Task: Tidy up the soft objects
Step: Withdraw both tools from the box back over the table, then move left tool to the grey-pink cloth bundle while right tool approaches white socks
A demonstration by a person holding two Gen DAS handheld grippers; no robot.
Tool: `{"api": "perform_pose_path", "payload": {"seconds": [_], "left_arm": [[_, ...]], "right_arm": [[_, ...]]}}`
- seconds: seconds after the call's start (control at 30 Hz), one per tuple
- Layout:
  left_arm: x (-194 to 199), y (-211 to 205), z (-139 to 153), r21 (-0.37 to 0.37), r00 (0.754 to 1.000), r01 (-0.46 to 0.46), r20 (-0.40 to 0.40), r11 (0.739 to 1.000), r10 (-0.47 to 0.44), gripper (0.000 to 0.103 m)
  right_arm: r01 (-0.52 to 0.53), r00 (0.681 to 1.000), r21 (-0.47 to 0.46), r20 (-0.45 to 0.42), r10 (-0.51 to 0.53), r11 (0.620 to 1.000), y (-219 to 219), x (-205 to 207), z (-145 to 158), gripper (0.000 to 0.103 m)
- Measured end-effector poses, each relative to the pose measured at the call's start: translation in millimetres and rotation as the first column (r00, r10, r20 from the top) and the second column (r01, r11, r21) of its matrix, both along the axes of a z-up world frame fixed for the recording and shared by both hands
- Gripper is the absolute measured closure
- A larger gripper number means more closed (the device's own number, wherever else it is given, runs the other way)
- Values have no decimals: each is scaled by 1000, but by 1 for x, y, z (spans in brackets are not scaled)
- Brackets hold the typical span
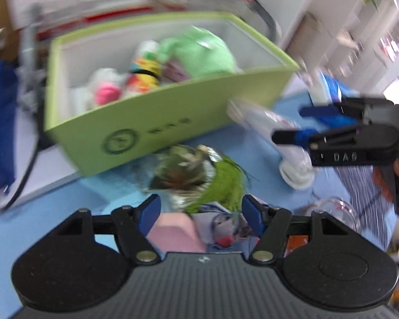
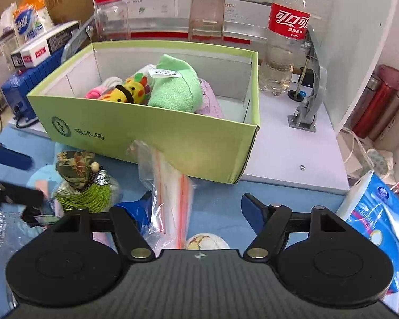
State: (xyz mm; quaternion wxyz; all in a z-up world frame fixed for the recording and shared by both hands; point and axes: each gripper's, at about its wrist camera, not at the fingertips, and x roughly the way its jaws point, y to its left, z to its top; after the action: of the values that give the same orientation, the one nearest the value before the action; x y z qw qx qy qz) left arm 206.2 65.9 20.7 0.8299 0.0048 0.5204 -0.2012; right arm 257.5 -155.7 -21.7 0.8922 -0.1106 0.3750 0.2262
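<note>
A light green box [image 2: 173, 138] holds a green cloth [image 2: 177, 85], a yellow plush toy [image 2: 130, 90] and a pink soft item [image 2: 93, 93]; it also shows blurred in the left wrist view [image 1: 157, 122]. A patterned pouch with a green tassel [image 1: 199, 178] lies on the blue mat in front of the box, just ahead of my open left gripper [image 1: 199, 212]; it shows at left in the right wrist view [image 2: 82, 180]. My right gripper [image 2: 196, 212] is open around a clear zip bag [image 2: 167, 194] that leans on the box. A pale ball [image 2: 207, 242] lies under it.
Bottles [image 2: 284, 32] and jars [image 2: 111, 13] stand behind the box. A grey bracket [image 2: 308, 90] and red flask [image 2: 380, 103] are at right. A tissue pack [image 2: 375, 220] lies at right. A pink block [image 1: 175, 234] and glass item [image 1: 332, 210] lie near the left gripper.
</note>
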Motion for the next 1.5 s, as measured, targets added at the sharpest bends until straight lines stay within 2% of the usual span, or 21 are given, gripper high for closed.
{"api": "perform_pose_path", "payload": {"seconds": [0.07, 0.13, 0.23, 0.3, 0.33, 0.37, 0.43, 0.5, 0.57, 0.6, 0.67, 0.8, 0.87, 0.9, 1.0, 1.03, 1.1, 1.17, 1.27, 1.37, 1.5], "left_arm": [[11, -14, -7, 65, 995, 94, -48, 993, -91, 36], [18, -22, -12, 109, 987, 151, -70, 983, -144, 35], [26, -14, -15, 126, 987, 140, -99, 982, -128, 32], [24, -2, -18, 158, 992, 106, -90, 982, -93, 28], [23, 7, -19, 144, 994, 83, -89, 986, -71, 22], [21, 16, -21, 131, 995, 56, -85, 990, -45, 10], [15, 32, -23, 156, 999, 2, -48, 988, 6, 8], [8, 51, -24, 144, 997, -56, -39, 988, 62, 8], [2, 69, -26, 242, 989, -142, 8, 960, 145, 9], [0, 80, -29, 311, 982, -185, 26, 932, 187, 9], [-6, 102, -32, 351, 968, -243, 28, 904, 249, 10], [-23, 133, -20, 285, 939, -342, 65, 895, 338, 10], [-32, 138, -6, 209, 928, -372, 104, 904, 358, 10], [-35, 141, 1, 175, 916, -398, 124, 901, 380, 10], [-39, 146, 22, 93, 857, -503, 179, 859, 483, 10], [-42, 146, 27, 71, 854, -505, 189, 860, 485, 10], [-51, 147, 35, 28, 865, -473, 204, 880, 459, 10], [-66, 144, 36, 3, 866, -463, 212, 886, 452, 10], [-90, 137, 36, 1, 863, -465, 221, 885, 453, 10], [-117, 136, 24, 5, 860, -476, 214, 879, 464, 10], [-158, 137, 6, 23, 862, -478, 205, 878, 464, 10]], "right_arm": [[4, 1000, 36, -1, -4, 999, -4, -3, 1, 47], [8, 1000, 69, -2, -8, 998, -5, -1, 3, 46], [15, 1000, 103, -1, -15, 995, -9, -2, 7, 46], [12, 1000, 111, 10, -13, 994, -11, -6, 10, 46], [12, 1000, 118, 15, -14, 993, -13, -7, 10, 46], [10, 1000, 128, 17, -12, 992, -14, -9, 11, 46], [8, 1000, 148, 16, -10, 989, -16, -10, 12, 46], [9, 1000, 160, 19, -12, 987, -18, -13, 11, 46], [8, 1000, 170, 18, -12, 985, -20, -14, 10, 46], [11, 1000, 176, 17, -14, 984, -20, -15, 10, 46], [16, 1000, 187, 18, -19, 982, -22, -17, 9, 46], [24, 999, 217, 31, -32, 976, -28, -22, 9, 46], [35, 998, 243, 39, -45, 969, -31, -24, 11, 46], [38, 998, 257, 40, -50, 966, -32, -25, 11, 46], [52, 996, 292, 52, -70, 955, -38, -32, 13, 46], [56, 996, 301, 55, -76, 952, -40, -35, 14, 46], [56, 995, 310, 58, -78, 949, -44, -42, 14, 46], [54, 995, 315, 61, -77, 947, -49, -49, 12, 46], [76, 993, 336, 57, -101, 939, -58, -59, 6, 46], [115, 989, 369, 47, -142, 922, -70, -73, -4, 46], [190, 976, 431, 18, -219, 882, -93, -95, -23, 46]]}}
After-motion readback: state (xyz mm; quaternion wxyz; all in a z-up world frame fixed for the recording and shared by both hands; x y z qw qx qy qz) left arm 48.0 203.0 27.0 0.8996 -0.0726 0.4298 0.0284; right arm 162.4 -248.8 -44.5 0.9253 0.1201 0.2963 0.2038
